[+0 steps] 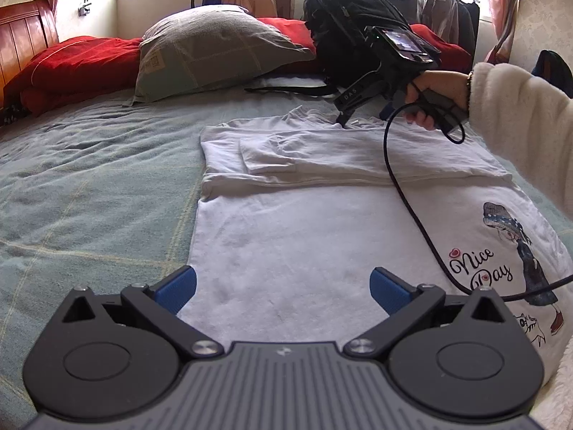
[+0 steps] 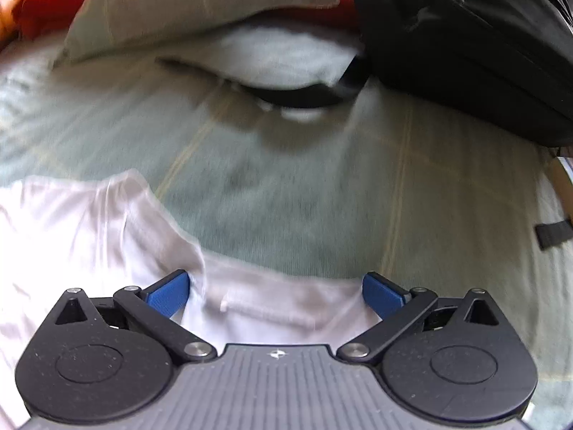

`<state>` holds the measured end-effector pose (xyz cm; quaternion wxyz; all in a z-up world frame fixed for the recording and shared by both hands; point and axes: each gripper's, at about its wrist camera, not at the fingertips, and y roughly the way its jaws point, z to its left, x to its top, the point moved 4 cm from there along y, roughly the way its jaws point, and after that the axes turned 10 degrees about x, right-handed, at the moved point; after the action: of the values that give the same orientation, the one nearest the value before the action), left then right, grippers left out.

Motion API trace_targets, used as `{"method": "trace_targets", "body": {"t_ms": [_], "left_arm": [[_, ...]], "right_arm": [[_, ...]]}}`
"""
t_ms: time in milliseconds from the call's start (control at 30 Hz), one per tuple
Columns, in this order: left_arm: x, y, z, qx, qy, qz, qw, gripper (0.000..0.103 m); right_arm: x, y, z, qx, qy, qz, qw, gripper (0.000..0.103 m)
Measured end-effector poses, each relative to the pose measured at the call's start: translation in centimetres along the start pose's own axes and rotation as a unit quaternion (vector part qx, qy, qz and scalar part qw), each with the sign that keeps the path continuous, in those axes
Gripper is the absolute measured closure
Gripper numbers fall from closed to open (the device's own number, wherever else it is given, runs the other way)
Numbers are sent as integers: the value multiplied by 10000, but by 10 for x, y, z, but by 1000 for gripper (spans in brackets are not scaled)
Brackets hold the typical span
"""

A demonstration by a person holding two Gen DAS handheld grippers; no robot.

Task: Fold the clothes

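A white T-shirt [image 1: 304, 236] lies flat on the green checked bedsheet [image 1: 89, 186], its far part already turned over itself in a layered band with a sleeve folded in, and its "Nice Day" print [image 1: 480, 265] showing at the near right. The left gripper [image 1: 283, 286] hangs over the near plain panel of the shirt, its blue pads spread wide with nothing between them. The right gripper [image 2: 275, 292], held by a hand [image 1: 437, 96] in a fluffy white sleeve [image 1: 519, 132], is at the shirt's far edge by the collar, fingertips down on the cloth; its own view shows the pads apart, the hem lying between them, not pinched. That view is smeared by motion.

If the far edge is the one being taken, the pads would best close on all the layers at the hem together, not just the top ply, so the fold stays square. The trailing black cable [image 1: 404, 193] crosses the shirt and could drag a layer. The black backpack [image 1: 351, 36] and grey pillow [image 1: 215, 50] sit near the far side, leaving little room.
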<state>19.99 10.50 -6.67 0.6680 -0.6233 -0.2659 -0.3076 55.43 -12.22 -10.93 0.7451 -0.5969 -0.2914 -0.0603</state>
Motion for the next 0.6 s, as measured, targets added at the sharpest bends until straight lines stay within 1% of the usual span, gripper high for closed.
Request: {"method": "trace_targets", "body": {"t_ms": [33,100,300,400,467,567,600], "left_arm": [[0,0,0,2,-3,1,10000,1],[0,0,0,7,-9,3,10000,1],[0,0,1,17,-25,8,10000,1],[1,1,-4,-51,16,-5,10000,1],[1,0,-7,-77,48,-10,10000,1],[1,-3,-9,-50,95,-14,9999,1],[1,-5,-9,-45,96,-23,9999,1]], "right_arm": [[3,-1,-1,-19,-39,-124,9999,0],[6,-7,-7,-260,84,-274,9992,0],[-17,-34,-20,-340,208,5,9992,0],[-28,-47,-27,-370,265,155,9988,0],[-33,-38,-39,-534,367,197,9977,0],[-25,-34,-56,-457,671,-122,9966,0],[-22,-36,-60,-492,759,-197,9957,0]]}}
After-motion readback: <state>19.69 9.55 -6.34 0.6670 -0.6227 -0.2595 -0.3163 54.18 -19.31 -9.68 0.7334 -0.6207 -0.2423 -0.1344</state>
